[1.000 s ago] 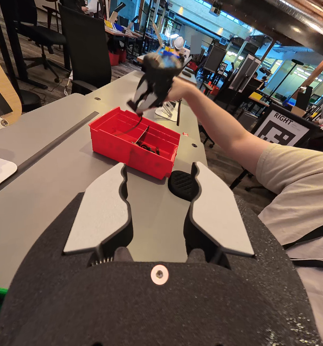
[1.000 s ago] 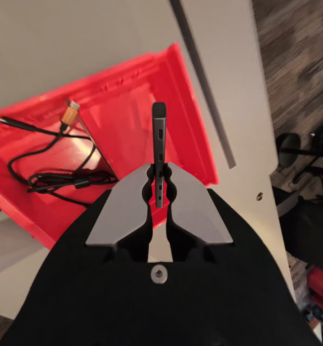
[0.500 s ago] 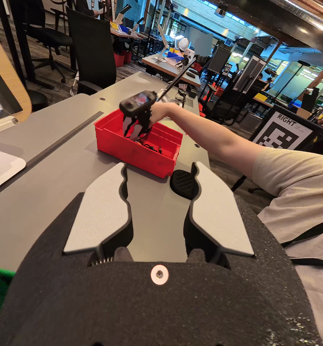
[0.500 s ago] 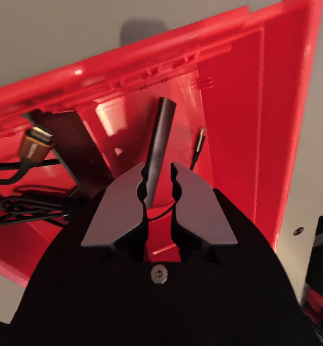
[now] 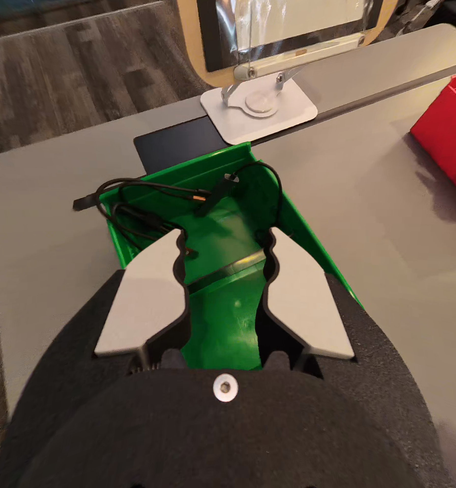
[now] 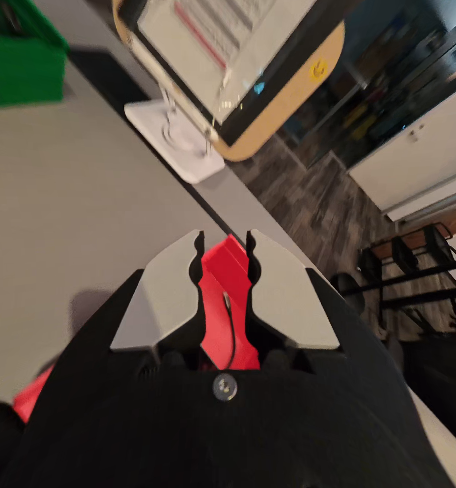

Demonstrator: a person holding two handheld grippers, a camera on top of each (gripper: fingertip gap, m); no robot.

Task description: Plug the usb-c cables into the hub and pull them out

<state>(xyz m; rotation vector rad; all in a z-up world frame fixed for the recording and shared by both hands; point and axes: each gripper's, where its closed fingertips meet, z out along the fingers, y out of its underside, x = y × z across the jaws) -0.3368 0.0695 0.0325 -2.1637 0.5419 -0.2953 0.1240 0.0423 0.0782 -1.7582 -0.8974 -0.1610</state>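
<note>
Left gripper (image 5: 225,232) jaws wide above green bin (image 5: 303,211) of cables (image 5: 147,219); right gripper (image 6: 224,233) jaws apart, empty, over red bin (image 6: 221,264).

A grey desk (image 5: 353,211) with a dark groove stands on wood-patterned flooring (image 6: 314,206), white cabinets (image 6: 417,158) beyond.

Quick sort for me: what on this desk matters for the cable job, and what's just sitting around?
Job:
- green bin
- black cables in it
- red bin
- cable in it
- left claw, open, empty
- right claw, open, empty

Lying about:
- framed sign
- its white stand
</note>
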